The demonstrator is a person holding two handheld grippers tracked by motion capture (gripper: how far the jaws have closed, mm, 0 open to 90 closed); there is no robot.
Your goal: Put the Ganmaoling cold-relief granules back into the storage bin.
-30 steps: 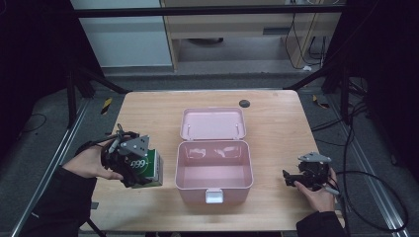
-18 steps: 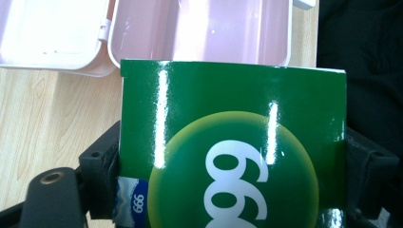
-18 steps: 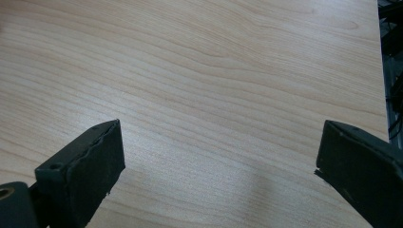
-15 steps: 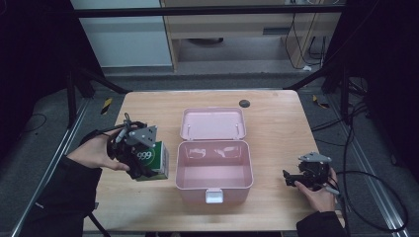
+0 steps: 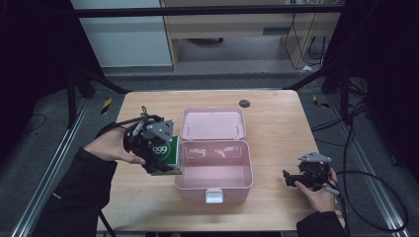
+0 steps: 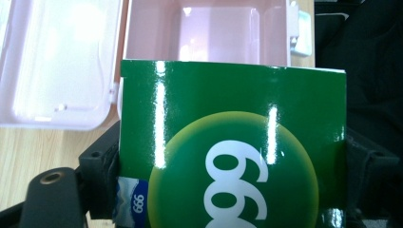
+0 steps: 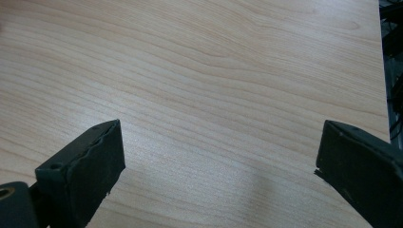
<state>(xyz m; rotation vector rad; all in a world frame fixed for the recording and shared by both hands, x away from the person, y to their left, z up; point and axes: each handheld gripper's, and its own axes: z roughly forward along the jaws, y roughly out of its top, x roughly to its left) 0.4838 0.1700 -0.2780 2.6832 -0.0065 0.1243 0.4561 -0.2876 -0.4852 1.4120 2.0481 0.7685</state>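
Left gripper (image 5: 159, 157) clamped on a green carton (image 5: 165, 154) marked "999", jaws pressed against both of its sides, as seen in the left gripper view (image 6: 233, 156). Carton held off the table (image 5: 276, 113), tilted, just at the left wall of the open pink plastic box (image 5: 213, 186), not yet inside. Box empty, its lid (image 5: 212, 123) lying flat behind it, a white latch (image 5: 214, 196) on the near wall. In the left gripper view, box interior (image 6: 214, 33) and lid (image 6: 57, 61) beyond the carton's top edge. Right gripper (image 5: 295, 178) low over the table, well right of the box, jaws spread wide with nothing between, bare wood (image 7: 214, 85) beneath. Small dark disc (image 5: 243, 103) near the far table edge.
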